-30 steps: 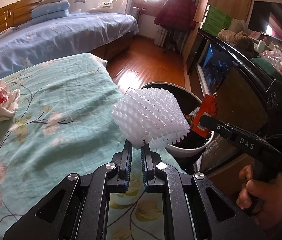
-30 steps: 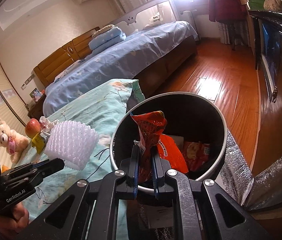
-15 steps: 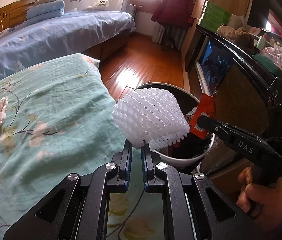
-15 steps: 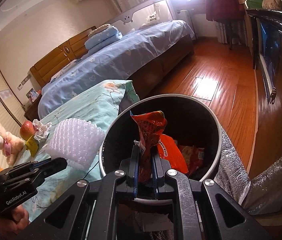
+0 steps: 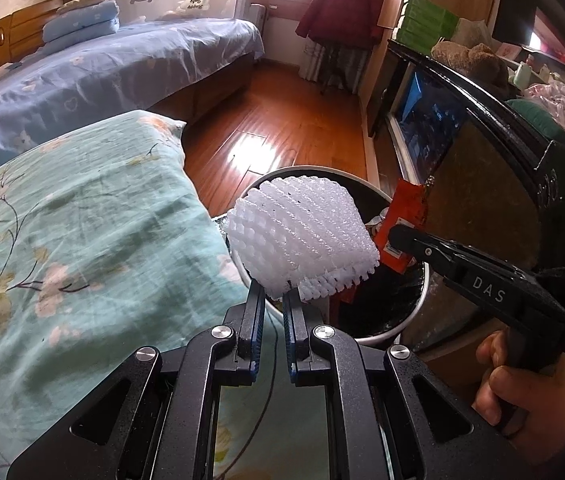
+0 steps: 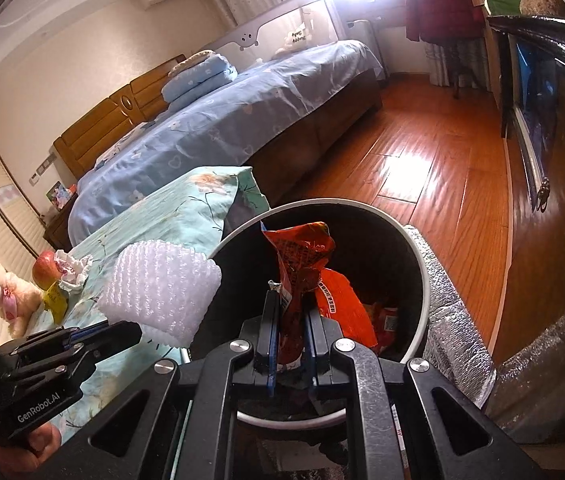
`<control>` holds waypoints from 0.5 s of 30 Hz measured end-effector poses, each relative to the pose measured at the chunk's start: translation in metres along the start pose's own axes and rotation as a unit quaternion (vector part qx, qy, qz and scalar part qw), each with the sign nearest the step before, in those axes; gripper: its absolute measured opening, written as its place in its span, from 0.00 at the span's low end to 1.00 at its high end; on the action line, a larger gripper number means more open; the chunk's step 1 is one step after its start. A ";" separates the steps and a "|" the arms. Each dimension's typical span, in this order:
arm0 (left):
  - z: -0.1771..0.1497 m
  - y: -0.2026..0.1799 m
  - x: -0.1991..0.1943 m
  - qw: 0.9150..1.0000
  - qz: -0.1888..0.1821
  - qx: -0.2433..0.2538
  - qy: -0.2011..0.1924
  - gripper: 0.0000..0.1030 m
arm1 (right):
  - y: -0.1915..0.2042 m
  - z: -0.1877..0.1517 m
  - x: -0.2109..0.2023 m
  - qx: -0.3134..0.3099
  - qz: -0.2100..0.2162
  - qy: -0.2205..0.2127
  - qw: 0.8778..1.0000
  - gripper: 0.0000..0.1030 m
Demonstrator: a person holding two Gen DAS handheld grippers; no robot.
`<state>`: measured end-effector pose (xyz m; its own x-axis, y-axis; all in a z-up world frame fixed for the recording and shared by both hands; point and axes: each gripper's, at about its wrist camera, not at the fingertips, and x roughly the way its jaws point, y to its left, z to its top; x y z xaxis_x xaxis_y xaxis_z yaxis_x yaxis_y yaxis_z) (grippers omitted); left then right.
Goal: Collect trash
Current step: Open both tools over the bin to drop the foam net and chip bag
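Foam net (image 5: 302,236) left of wrapper (image 6: 302,264), both over the bin (image 6: 422,276); bed (image 5: 82,208) further left.

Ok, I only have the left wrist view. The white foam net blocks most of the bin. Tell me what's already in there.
Observer: An orange snack bag lies inside the bin, with more red packaging beneath it.
Operator: Confirm where the right tongs sit against the rim.
Observer: The right tongs are above the bin's opening, shut on a red wrapper that stands up over the inside.
Operator: Now tell me what trash is left on the bed. I see just one crumpled tissue.
Observer: Next to that crumpled tissue on the floral bedspread there is an apple and a yellow packet.
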<state>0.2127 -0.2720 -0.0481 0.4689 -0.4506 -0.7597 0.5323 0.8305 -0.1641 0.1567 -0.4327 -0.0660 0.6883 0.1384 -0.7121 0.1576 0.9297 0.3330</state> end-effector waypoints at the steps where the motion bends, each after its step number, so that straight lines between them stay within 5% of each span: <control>1: 0.001 -0.001 0.001 1.000 0.000 0.000 0.000 0.08 | -0.001 0.001 0.001 0.001 0.000 0.000 1.000 0.11; 15: 0.006 -0.007 0.015 1.000 0.004 0.002 0.011 0.08 | -0.007 0.006 0.008 0.005 -0.002 0.006 1.000 0.11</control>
<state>0.2202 -0.2865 -0.0543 0.4574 -0.4365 -0.7748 0.5318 0.8326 -0.1551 0.1653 -0.4401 -0.0708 0.6783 0.1385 -0.7216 0.1675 0.9271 0.3353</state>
